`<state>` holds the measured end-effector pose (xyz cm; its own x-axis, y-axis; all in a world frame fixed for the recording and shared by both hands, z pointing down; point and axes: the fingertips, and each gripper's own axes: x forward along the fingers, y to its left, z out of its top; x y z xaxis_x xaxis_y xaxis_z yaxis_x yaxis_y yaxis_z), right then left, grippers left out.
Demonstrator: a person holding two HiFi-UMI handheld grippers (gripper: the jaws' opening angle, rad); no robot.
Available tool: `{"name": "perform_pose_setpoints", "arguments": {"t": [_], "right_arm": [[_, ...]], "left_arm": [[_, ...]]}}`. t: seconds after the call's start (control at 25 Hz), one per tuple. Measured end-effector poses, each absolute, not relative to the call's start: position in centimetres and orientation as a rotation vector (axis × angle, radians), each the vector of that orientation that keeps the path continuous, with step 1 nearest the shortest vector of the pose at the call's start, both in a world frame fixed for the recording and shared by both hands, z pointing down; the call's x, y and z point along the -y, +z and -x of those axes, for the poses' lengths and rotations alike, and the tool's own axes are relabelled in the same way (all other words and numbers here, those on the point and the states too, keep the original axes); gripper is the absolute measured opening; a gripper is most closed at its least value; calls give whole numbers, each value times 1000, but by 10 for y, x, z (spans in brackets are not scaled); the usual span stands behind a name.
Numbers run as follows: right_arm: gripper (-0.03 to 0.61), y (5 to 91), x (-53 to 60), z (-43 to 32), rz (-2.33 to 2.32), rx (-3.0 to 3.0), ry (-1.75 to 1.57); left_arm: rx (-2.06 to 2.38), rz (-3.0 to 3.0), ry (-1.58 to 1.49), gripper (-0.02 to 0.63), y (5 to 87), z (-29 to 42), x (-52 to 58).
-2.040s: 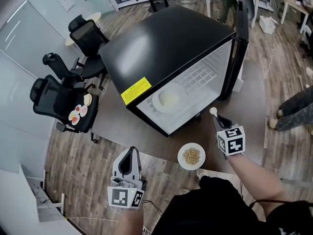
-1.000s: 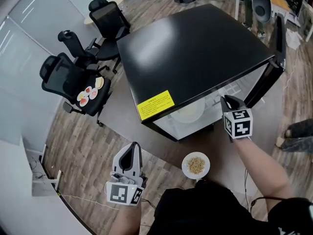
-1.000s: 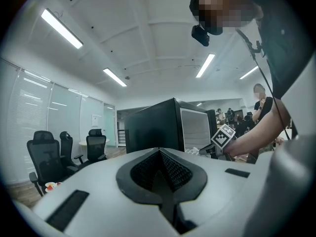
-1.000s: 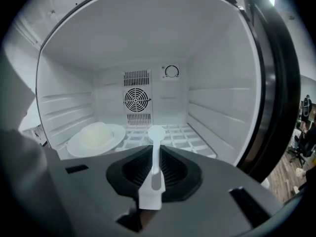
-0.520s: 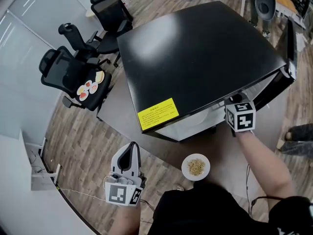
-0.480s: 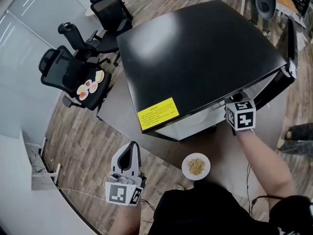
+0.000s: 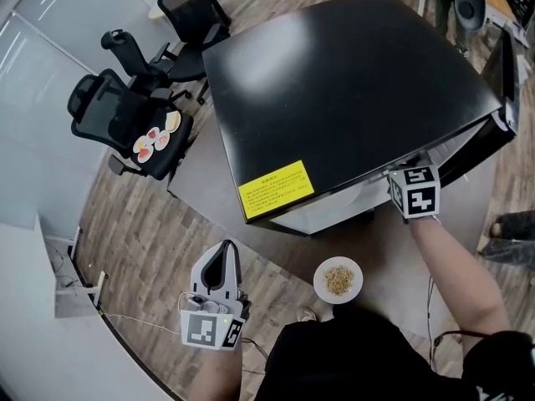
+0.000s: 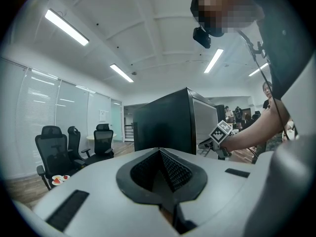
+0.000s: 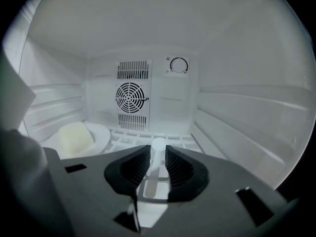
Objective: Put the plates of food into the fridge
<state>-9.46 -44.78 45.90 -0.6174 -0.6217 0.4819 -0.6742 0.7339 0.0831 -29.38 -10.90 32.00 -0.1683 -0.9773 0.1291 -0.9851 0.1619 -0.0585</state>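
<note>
Jaws of the right gripper (image 9: 158,156) were opening around a white spoon (image 9: 158,144) inside the smooth fridge (image 9: 237,112), a round plate (image 9: 103,132) of pale food at 9 o'clock; the left gripper (image 8: 159,152) kept ribbed jaws together, empty.

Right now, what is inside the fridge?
A plate with pale food on the left of the shelf, and the right gripper, jaws opening, a white spoon between them. The gripper covers the shelf's front.

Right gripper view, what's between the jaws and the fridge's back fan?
A white spoon between the opening jaws, then bare white shelf, in the right gripper view.
</note>
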Motion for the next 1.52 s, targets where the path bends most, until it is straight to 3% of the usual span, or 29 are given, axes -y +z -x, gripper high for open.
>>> {"name": "perform_pose_setpoints", "arguments": {"t": [0.56, 1.08, 1.52], "right_arm": [[74, 426, 377, 50, -1119, 2514, 143], [72, 532, 194, -2, -1204, 2335, 616], [74, 598, 77, 0, -1242, 2223, 846]], "left_arm": [[2297, -2150, 105, 3, 305, 277, 87], [2145, -2304, 151, 3, 318, 280, -4], [2034, -2361, 184, 3, 341, 295, -63]]}}
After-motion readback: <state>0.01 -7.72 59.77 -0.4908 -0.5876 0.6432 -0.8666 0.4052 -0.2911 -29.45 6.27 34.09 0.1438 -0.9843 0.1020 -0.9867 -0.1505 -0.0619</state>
